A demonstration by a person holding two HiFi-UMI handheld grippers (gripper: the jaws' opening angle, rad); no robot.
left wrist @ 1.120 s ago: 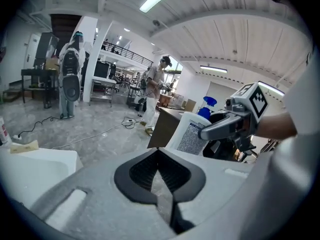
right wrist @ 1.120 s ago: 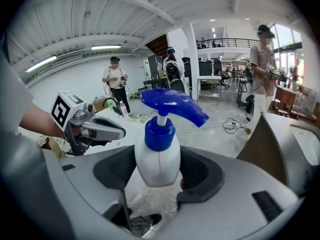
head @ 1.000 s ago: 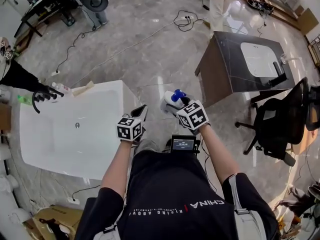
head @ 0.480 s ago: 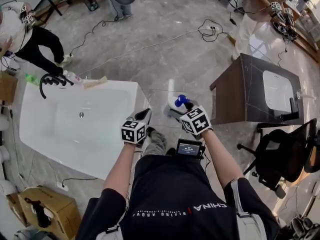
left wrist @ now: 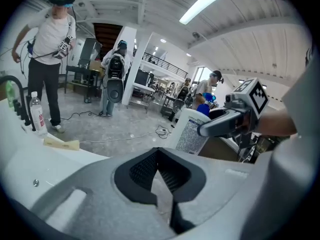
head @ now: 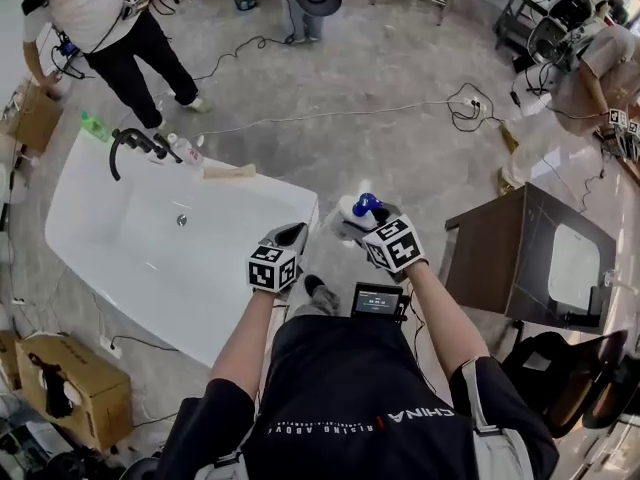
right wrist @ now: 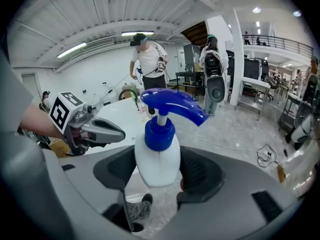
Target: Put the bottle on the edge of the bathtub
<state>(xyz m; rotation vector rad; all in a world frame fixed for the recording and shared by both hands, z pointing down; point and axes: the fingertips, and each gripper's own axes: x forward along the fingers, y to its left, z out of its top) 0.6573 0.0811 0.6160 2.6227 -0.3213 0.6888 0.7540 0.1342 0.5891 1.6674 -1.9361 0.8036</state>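
Note:
A white pump bottle [head: 350, 211] with a blue pump head [right wrist: 172, 106] is in the air, and my right gripper [head: 352, 224] is shut on its body [right wrist: 157, 156]. It hangs over the floor just right of the white bathtub's near corner [head: 298, 208]. My left gripper [head: 290, 235] is beside it, over the tub's corner, its jaws together with nothing in them [left wrist: 162, 176]. In the left gripper view the bottle [left wrist: 192, 132] shows to the right, held by the right gripper [left wrist: 215, 126].
A black faucet [head: 130, 143], a clear water bottle [head: 186, 150], a green bottle [head: 92, 125] and a beige wedge [head: 228, 171] stand along the tub's far rim. A person [head: 110, 18] stands behind it. A dark vanity [head: 525, 258] is at the right, cables cross the floor, a cardboard box [head: 65, 388] lies lower left.
The view has swung round: the bathtub has come closer to both grippers and the vanity has slid to the lower right. The bottle stays in the right gripper.

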